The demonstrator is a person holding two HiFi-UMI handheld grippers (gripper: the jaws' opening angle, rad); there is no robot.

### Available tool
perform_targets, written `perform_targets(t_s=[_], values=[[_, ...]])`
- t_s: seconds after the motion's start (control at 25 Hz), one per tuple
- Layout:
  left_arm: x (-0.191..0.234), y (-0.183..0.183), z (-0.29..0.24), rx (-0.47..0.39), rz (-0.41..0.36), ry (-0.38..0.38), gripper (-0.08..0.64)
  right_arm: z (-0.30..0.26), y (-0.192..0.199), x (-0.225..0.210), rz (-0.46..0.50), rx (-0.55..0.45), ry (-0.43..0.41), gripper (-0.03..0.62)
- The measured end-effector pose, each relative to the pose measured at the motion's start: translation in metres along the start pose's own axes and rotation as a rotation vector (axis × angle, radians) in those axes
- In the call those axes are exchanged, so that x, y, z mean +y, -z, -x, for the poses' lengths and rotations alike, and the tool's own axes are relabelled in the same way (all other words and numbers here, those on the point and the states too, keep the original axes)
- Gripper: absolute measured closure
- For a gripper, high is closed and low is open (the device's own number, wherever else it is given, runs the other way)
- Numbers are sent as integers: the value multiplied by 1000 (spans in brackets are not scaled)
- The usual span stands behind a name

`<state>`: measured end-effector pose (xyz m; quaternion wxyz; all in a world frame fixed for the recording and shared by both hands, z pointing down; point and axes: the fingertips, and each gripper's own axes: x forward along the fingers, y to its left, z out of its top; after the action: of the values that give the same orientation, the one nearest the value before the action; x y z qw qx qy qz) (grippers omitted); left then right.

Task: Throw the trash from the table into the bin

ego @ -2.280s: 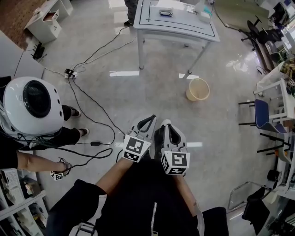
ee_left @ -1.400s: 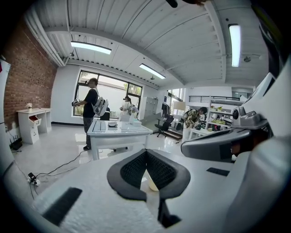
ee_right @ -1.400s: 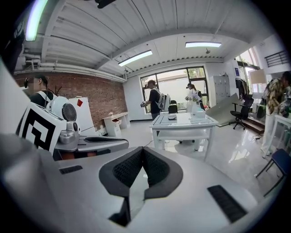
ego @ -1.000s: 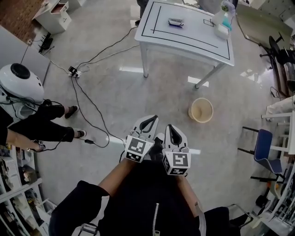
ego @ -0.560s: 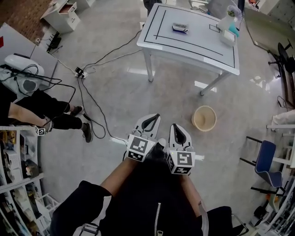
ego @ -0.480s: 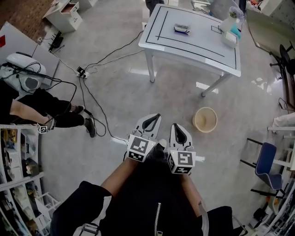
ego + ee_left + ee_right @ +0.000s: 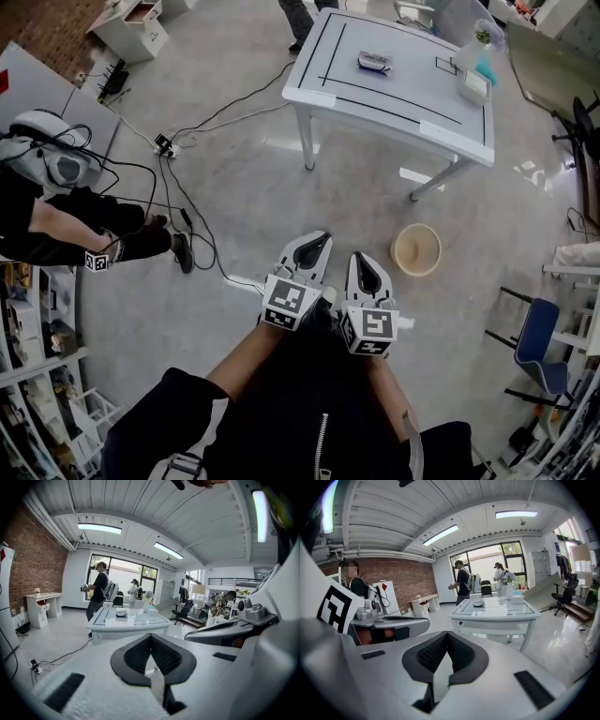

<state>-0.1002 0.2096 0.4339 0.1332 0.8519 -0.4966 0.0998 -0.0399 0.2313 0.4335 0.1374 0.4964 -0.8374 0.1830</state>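
A dark, flat piece of trash (image 7: 373, 63) lies on the white table (image 7: 412, 103), inside its black-lined rectangle. A round beige bin (image 7: 416, 249) stands on the floor near the table's right legs. My left gripper (image 7: 317, 242) and right gripper (image 7: 359, 258) are side by side in front of my body, well short of the table, both shut and holding nothing. In the left gripper view the left gripper (image 7: 150, 637) points at the table (image 7: 126, 622) with the trash (image 7: 121, 613) on it. Past the right gripper (image 7: 447, 635) the right gripper view shows the table (image 7: 497, 612) and trash (image 7: 478, 603).
A box and a small plant (image 7: 473, 80) stand at the table's right end. Cables and a power strip (image 7: 164, 145) run over the floor to the left. A person with a white helmet (image 7: 47, 159) is at the left edge. A blue chair (image 7: 532, 339) stands at the right.
The table and bin have drawn nearer and shifted lower in the head view as I walk toward them. Both grippers stay shut side by side. The helmeted person has slid toward the left edge.
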Motion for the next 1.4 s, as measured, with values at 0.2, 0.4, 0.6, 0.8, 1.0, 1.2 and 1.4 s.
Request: perform_targets(t_s=[0.2,0.4,0.6,0.8,1.0,1.2,1.4], values=[[26,-5,-35,7,13,7,554,-34,-14,-14,-4,6,16,583],[51,-19,-78,8,14,25,554,-77,-30,-34,5,18,28,583],[84,-47,-121,-3,7,42,554,-122,-62,-51,3,12,44,583],[114,-69,-160,-17,-5,61,554,-165,-92,-68,-8,-4,66,583],[141,-86,-189,-20,-17,87,554,-197,-115,-82,3,-19,103,583],[158,-98,-210,-18,-18,102,554,-217,-135,-91,-13,-29,129,583],[169,-101,-232,-2,-13,106,554,-235,-144,-107,-7,-24,145,583]])
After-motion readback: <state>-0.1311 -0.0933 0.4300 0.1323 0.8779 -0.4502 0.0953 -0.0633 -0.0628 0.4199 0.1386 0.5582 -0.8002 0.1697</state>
